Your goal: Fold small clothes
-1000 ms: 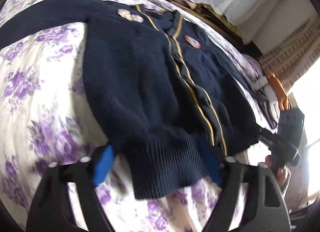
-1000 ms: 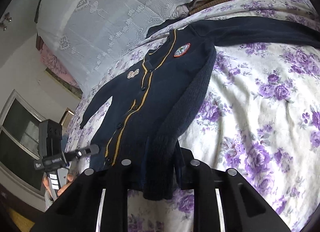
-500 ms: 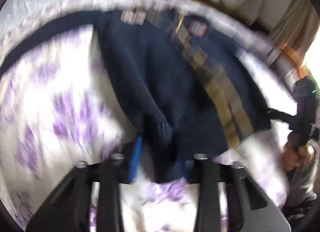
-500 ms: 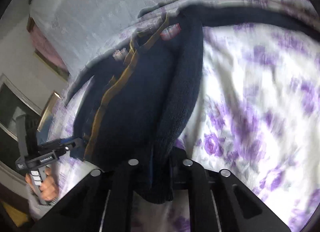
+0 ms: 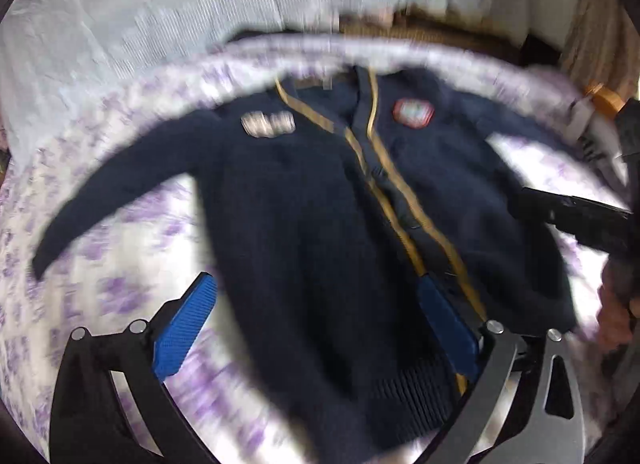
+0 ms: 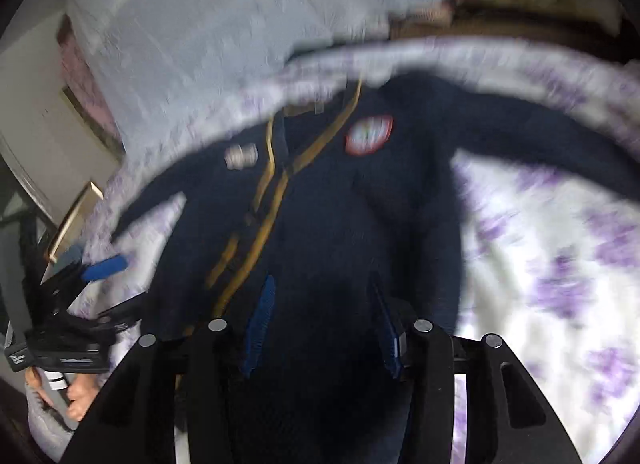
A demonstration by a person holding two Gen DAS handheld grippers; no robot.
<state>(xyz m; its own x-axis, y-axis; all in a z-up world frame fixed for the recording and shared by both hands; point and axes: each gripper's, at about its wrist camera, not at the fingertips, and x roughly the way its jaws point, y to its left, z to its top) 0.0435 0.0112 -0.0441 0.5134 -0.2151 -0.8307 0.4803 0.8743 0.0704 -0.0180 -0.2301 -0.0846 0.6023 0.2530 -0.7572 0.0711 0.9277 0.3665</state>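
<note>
A navy cardigan (image 5: pixel 304 204) with gold trim and a red badge (image 5: pixel 413 112) lies front up on the purple-flowered bedsheet (image 5: pixel 120 264), sleeves spread out. My left gripper (image 5: pixel 316 324) hovers over the left half of the ribbed hem; its jaws are opening wide and the blue pads (image 5: pixel 188 328) press on nothing. In the right wrist view, my right gripper (image 6: pixel 322 328) hangs over the cardigan (image 6: pixel 340 224) near the hem's right half. Its jaws are opening too, with knit below them but not pinched. Both views are motion-blurred.
A pale lace cover (image 5: pixel 160 4) rises behind the bed, with brown fabric (image 5: pixel 440 32) beside it. A hand with the right gripper (image 5: pixel 580 216) shows at the right edge. A hand with the left gripper (image 6: pixel 80 272) is at the left, by a window frame (image 6: pixel 76 216).
Half a second ago both grippers pinched the bunched hem. Both have since let go and drawn back and up, and the whole cardigan now lies spread out in view.
</note>
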